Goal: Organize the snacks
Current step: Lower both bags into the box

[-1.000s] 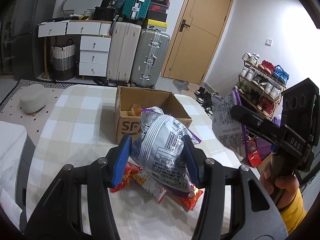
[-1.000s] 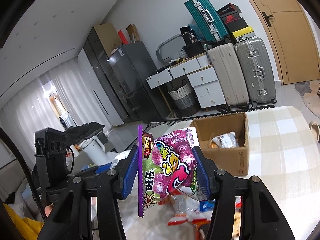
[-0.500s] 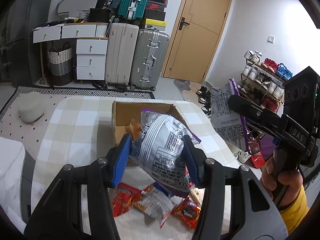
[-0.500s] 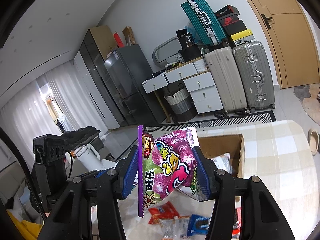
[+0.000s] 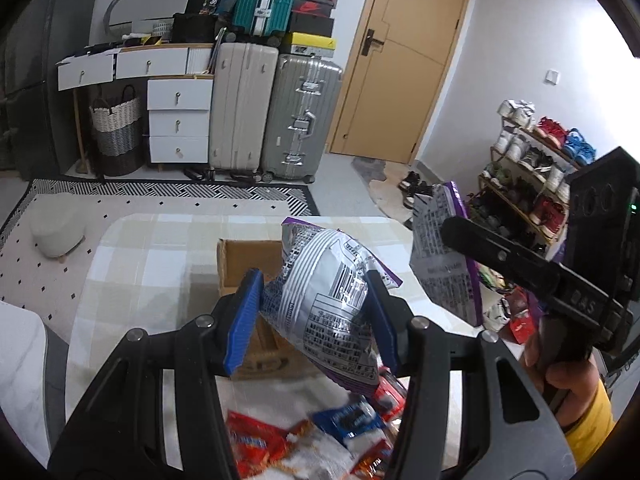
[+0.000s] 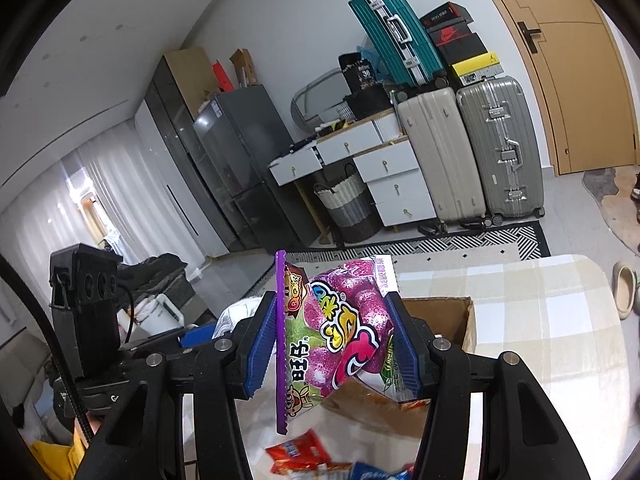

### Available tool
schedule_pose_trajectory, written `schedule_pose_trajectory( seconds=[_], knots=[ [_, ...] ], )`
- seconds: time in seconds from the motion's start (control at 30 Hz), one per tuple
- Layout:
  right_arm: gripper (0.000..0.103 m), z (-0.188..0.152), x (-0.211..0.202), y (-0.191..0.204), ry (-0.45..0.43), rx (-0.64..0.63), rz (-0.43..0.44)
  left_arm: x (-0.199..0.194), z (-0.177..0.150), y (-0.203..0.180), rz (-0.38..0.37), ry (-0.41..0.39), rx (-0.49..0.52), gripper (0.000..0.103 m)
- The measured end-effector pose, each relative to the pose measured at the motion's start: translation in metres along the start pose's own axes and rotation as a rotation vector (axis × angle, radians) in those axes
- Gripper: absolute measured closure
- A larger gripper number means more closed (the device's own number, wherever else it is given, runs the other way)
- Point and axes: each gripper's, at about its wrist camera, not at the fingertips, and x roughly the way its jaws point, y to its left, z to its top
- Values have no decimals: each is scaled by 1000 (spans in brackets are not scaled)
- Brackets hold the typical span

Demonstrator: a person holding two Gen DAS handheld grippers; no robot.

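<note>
My left gripper [image 5: 316, 312] is shut on a silver and purple snack bag [image 5: 328, 300], back side up, held in the air in front of the open cardboard box [image 5: 244, 260]. In the right wrist view my right gripper [image 6: 336, 344] is shut on a purple and green candy bag [image 6: 332, 328], lifted above the near corner of the same cardboard box [image 6: 444, 316]. The right gripper with its bag [image 5: 444, 256] also shows at the right of the left wrist view. Loose red and blue snack packets [image 5: 304, 440] lie on the checked tablecloth [image 5: 132, 264] below both grippers.
A person's hand [image 5: 568, 372] holds the right gripper's handle. Beyond the table stand suitcases [image 5: 272, 112], a white drawer unit [image 5: 176, 120], a woven basket [image 5: 116, 128] and a shoe rack [image 5: 528, 168]. A pale stool [image 5: 56, 232] sits on the rug at left.
Both grippers have pulled back and risen a little with their bags. The box now looks smaller and further off, and more loose packets show on the table below.
</note>
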Motion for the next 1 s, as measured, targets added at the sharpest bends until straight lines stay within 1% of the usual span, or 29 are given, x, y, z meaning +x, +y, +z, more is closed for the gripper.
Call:
schedule_pose_trajectory(
  seconds=[0.07,0.17,0.2,0.37,0.43,0.5,0.7,0.73,0.8,0.83,1.0],
  knots=[
    [49,2,13,-8,16,5,-10,21,11,5,3,21,-14,54],
    [49,4,34,-22,53,37,-18,54,21,12,32,50,-7,54],
    [49,4,42,-26,67,44,-22,67,23,14,35,72,-4,54],
    [49,1,78,-43,132,52,-53,123,19,30,53,150,-12,54],
    [49,-3,87,-48,151,55,-55,140,10,33,33,184,-12,54],
    [49,-6,94,-53,162,58,-59,153,10,35,49,195,-3,54],
    [49,-15,110,-57,197,66,-71,178,4,47,49,202,-8,54],
    [49,-17,110,-58,200,66,-70,176,3,47,50,203,-7,54],
    [49,-21,112,-60,206,70,-74,184,1,49,49,209,-5,54],
    [49,-22,113,-61,210,75,-76,182,-6,48,48,212,-4,54],
    [49,-29,117,-59,230,68,-83,189,-19,52,49,230,-7,54]
  ],
)
